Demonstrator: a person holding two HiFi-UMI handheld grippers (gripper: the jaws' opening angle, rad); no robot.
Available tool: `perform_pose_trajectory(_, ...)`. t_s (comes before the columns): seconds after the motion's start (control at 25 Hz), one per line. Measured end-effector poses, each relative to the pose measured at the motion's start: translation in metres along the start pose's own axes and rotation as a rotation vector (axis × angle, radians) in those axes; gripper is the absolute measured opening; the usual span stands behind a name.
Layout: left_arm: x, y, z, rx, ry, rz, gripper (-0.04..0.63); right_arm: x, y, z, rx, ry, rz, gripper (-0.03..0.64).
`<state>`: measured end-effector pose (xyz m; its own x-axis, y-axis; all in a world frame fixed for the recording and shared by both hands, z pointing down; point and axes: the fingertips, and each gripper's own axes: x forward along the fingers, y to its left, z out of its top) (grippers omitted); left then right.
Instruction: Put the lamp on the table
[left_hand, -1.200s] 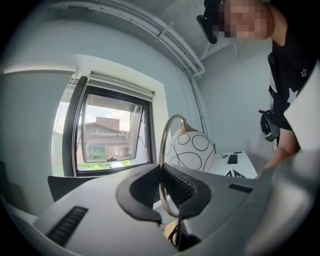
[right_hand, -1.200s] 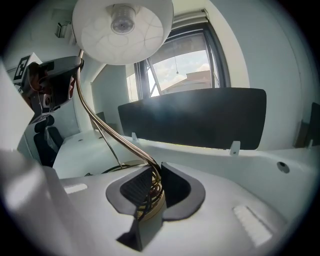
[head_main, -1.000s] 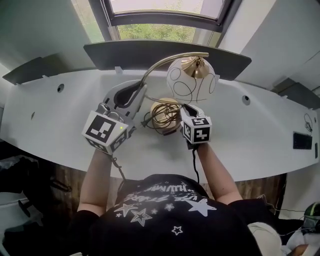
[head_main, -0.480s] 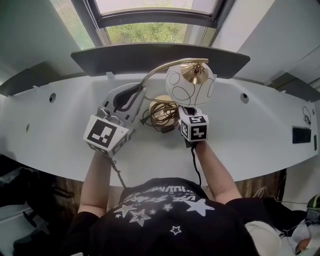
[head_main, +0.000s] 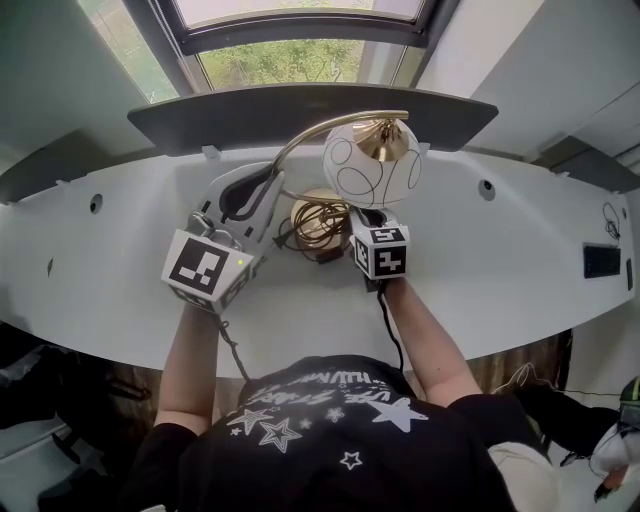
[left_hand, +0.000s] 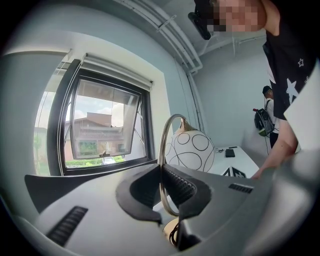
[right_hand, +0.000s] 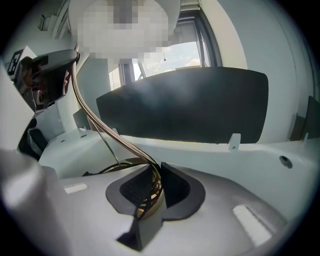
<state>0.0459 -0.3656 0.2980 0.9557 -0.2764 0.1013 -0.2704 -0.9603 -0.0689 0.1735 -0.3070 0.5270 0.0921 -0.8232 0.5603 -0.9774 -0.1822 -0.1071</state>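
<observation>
Left hand-held gripper (head_main: 272, 185) pinches the lamp (head_main: 370, 165) by its neck (head_main: 300, 140); right hand-held gripper (head_main: 365, 215) pinches the base (head_main: 316, 212), on the table (head_main: 480, 260).

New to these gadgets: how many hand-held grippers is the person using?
2. The left hand-held gripper is shut on the lamp neck; the right hand-held gripper grips the lamp base. None looks hidden.

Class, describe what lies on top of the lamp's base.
A coiled cord lies on the base. The right gripper, shut on the rim, hides the near edge.
</observation>
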Motion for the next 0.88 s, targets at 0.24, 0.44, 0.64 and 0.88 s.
perform_pose_trajectory(0.24,0.0020,0.0007,0.0008,0.002,-0.019,-0.006,0.032,0.0002,-0.0006,-0.0001,-0.005,0.000,-0.005,0.048)
perform_pose_trajectory(0.44,0.0005,-0.0036,-0.0026,0.019,-0.034,-0.046,0.032,-0.0007,-0.0007,-0.0009,-0.008,-0.001,-0.001,0.048)
perform_pose_trajectory(0.64,-0.0038,0.0013,-0.0041,-0.025,-0.034,0.010,0.032,-0.0008,-0.0002,-0.0028,-0.005,-0.027,0.001,0.051)
perform_pose_trajectory(0.88,-0.0041,0.0015,-0.0033,-0.025,-0.084,0.049,0.032,-0.0009,-0.0015,-0.0044,0.049,-0.062,0.020,0.057)
